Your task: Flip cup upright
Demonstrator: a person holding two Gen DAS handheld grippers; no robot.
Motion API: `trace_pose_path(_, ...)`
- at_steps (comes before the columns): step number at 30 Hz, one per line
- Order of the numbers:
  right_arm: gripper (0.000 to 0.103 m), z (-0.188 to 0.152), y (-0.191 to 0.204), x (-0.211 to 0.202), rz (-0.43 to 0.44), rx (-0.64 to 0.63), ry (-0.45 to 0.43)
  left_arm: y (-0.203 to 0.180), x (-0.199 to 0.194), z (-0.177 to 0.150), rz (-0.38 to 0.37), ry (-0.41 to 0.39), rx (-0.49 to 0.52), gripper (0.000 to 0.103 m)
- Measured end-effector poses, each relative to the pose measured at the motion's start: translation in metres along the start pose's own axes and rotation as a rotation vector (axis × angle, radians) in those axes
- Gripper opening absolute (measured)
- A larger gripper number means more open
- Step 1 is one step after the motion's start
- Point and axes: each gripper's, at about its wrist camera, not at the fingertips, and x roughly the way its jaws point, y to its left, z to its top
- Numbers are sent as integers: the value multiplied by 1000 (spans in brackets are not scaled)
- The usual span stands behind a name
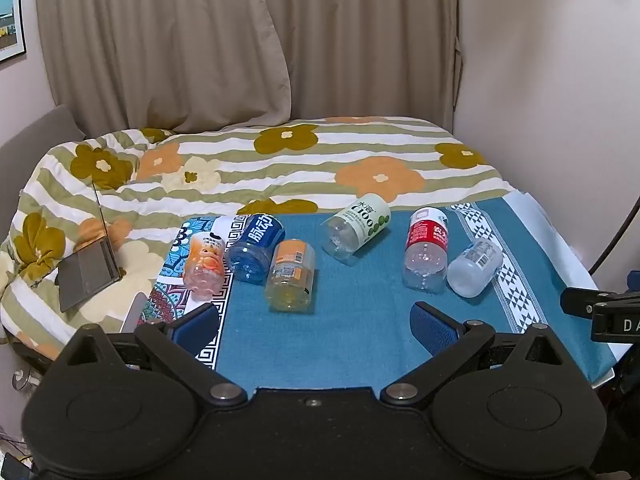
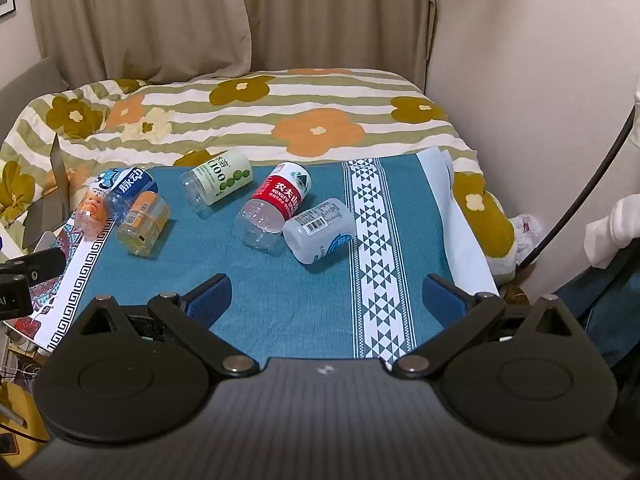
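Note:
Several cut-bottle cups lie on their sides on the blue tablecloth. From left: a peach cup, a blue-label cup, an orange-label cup, a green-label cup, a red-label cup and a clear white-label cup. In the right wrist view the red-label cup touches the clear cup. My left gripper is open and empty, short of the cups. My right gripper is open and empty, just short of the clear cup.
The table stands against a bed with a flowered quilt. An open laptop lies on the quilt at the left. Curtains hang behind. A patterned mat covers the table's left edge. A white triangle-patterned stripe runs down the cloth.

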Motion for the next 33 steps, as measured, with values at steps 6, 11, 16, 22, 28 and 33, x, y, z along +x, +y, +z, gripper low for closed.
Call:
trace_pose_path(6,103,1,0,1,5,-5,0,0,2,1,11,-6,4,103)
trace_pose_path(11,103,3,-1,2,1,1,1,-5,5,0,9,-5,6,103)
trace_pose_path(16,103,3,-1,5,1,-2,2,-5,6,0,9,-6,7,103)
trace_pose_path(22,103,4,-2,7,2,-2,5,-3,5,1,12,-5,4,103)
trace_pose_path(28,103,3,2,10,3,-3,7,-1,8,2,17,-1,-2,103)
trace_pose_path(33,103,4,2,17,5,-3,9,-2,7,3,26,-1,4,103)
